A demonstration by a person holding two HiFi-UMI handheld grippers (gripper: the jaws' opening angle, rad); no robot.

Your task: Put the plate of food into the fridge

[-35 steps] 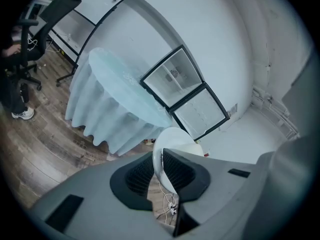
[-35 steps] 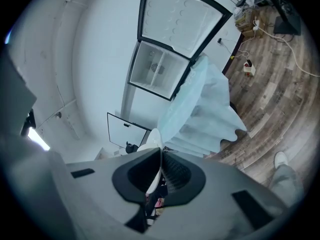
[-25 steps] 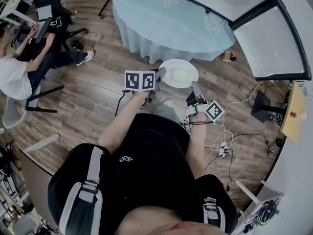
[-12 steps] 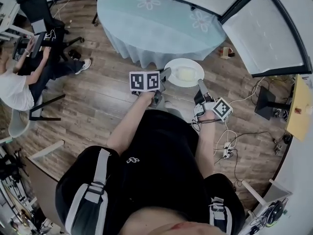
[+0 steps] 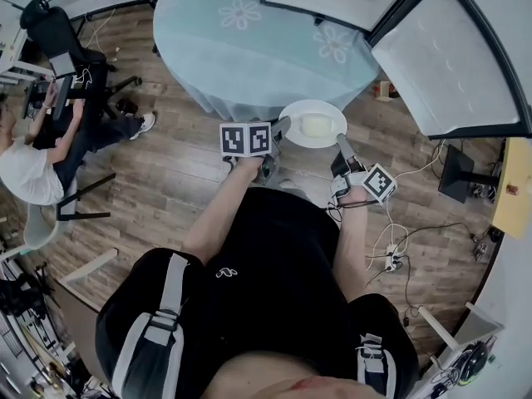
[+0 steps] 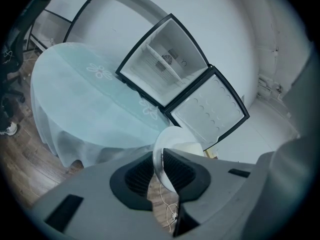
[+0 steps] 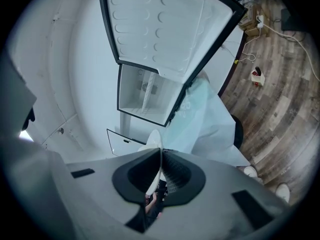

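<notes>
A white plate with a pale lump of food is held in the air between both grippers, just in front of the round table. My left gripper is shut on the plate's left rim, which stands on edge between the ribbed pads. My right gripper is shut on the near right rim. The fridge stands open beyond the table, its white shelves bare and its door swung wide. The right gripper view also shows the fridge's inside.
The table's teal flowered cloth hangs to the wooden floor between me and the fridge. A person sits at the left by a black office chair. Cables and a power strip lie on the floor at the right.
The plate and both grippers have moved a little closer to the table and the open fridge. Both grips on the rim are unchanged.
</notes>
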